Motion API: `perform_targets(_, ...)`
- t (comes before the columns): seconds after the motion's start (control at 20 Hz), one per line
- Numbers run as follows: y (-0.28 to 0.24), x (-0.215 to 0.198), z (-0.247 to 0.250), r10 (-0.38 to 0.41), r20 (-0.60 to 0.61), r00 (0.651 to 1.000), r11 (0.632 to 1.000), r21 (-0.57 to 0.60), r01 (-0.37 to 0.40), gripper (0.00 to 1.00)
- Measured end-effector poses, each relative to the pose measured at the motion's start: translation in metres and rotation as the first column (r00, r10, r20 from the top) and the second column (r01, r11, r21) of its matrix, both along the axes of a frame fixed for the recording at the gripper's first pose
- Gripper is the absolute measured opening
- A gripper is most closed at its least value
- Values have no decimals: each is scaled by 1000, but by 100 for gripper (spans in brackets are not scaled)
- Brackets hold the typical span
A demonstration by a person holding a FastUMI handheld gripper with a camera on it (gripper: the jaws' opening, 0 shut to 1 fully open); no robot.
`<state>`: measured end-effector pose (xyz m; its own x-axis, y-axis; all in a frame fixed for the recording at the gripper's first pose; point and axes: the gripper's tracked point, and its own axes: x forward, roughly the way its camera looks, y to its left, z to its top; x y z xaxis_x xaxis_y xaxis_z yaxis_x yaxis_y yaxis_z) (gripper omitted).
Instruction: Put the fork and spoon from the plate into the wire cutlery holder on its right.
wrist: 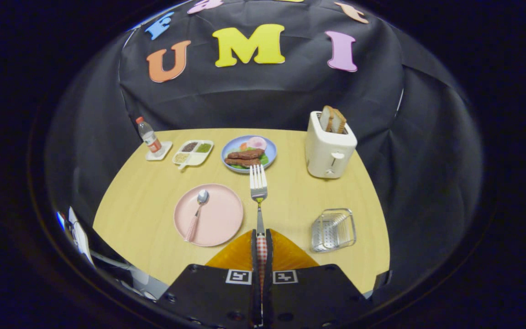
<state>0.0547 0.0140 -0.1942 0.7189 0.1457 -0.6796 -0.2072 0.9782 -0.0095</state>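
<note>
Gripper (261,237) held level above the table. Both fingers (254,249) clamped tight on fork handle (261,249).

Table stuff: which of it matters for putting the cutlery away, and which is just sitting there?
For the job:
fork, clamped in the gripper
spoon on the pink plate
wire cutlery holder

Just lying about:
toaster with bread
food plate
divided tray
bottle

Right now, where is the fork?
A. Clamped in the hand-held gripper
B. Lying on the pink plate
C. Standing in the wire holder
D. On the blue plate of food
A: the hand-held gripper is shut on the fork handle, tines pointing ahead, while the spoon lies on the pink plate.
</note>
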Motion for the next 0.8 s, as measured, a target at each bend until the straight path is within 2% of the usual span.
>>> perform_targets(0.2, -55, 1, 2, -56, -25, 998, 998, -21, 56, 2)
perform_targets(0.5, -115, 12, -24, -133, -133, 982, 991, -42, 128, 2)
perform_targets(0.6, -124, 13, -35, -151, -189, 970, 988, -44, 145, 2)
perform_targets(0.8, -126, 13, -51, -136, -329, 935, 990, -22, 137, 2)
